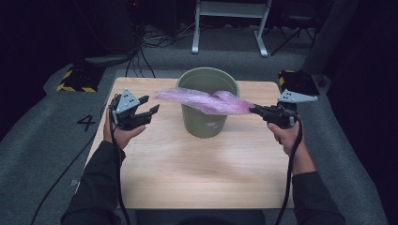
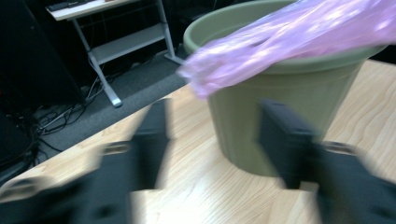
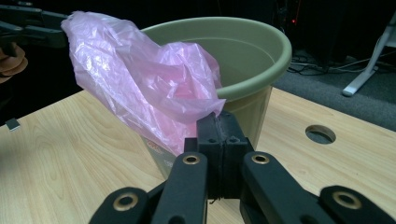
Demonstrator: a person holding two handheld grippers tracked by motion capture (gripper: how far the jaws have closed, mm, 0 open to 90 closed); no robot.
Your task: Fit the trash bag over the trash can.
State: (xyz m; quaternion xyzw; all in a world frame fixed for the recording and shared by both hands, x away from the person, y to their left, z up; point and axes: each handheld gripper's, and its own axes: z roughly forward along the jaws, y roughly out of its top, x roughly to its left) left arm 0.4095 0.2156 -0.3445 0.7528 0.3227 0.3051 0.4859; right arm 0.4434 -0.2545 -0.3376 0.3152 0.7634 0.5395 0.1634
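Note:
An olive-green plastic bucket [image 1: 206, 117] stands upright in the middle of the wooden table [image 1: 187, 173]. A crumpled pink plastic bag [image 1: 202, 101] lies stretched across its rim. My right gripper [image 1: 253, 110] is shut on the bag's right end, just right of the bucket. In the right gripper view the closed jaws pinch the bag [image 3: 149, 79] in front of the bucket [image 3: 252, 51]. My left gripper [image 1: 150, 104] is open with nothing between its jaws, just left of the bag's free end. In the left gripper view its blurred jaws stand apart below the bag [image 2: 280, 42] and before the bucket [image 2: 247, 126].
A round hole [image 3: 320, 134] is cut in the tabletop to the right of the bucket. A white desk frame [image 1: 230, 18] and cables stand on the floor beyond the table. A yellow-and-black striped block [image 1: 77, 79] lies far left, a black box [image 1: 298, 82] far right.

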